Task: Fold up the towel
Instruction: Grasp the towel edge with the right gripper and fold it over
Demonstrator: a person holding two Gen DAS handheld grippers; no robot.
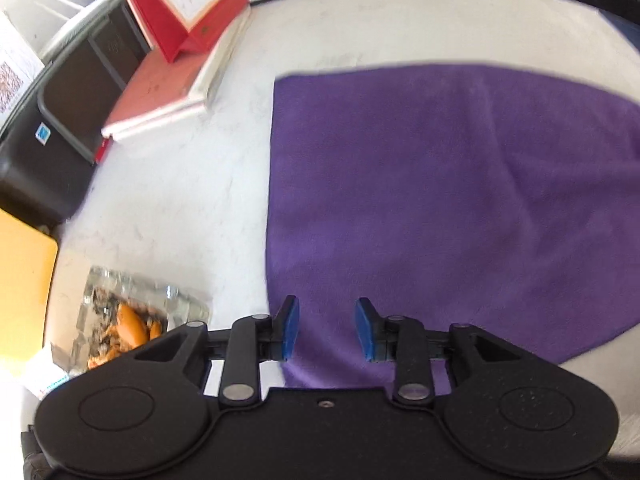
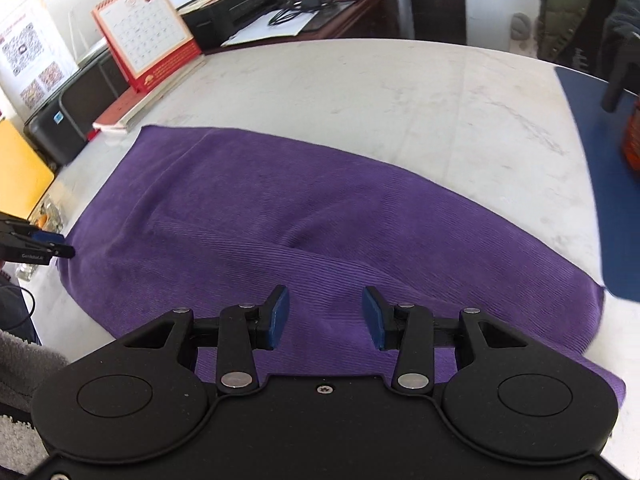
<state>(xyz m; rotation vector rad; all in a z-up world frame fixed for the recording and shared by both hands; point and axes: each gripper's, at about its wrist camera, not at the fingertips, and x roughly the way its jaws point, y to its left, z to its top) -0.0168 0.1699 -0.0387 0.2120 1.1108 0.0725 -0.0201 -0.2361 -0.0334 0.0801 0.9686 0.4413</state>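
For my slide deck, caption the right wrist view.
Open right hand-held gripper above purple towel spread on white table.

My towel [image 2: 280, 216] is solid purple with a fine ribbed weave, lying on an off-white, faintly grey-streaked table [image 2: 400, 92]. My left gripper [image 1: 327, 328] and right gripper [image 2: 325, 318] are black with blue pads. The desk calendar [image 2: 146, 32] is red with a white grid page; the mat [image 2: 600, 184] is dark blue, the board [image 1: 24, 280] yellow.
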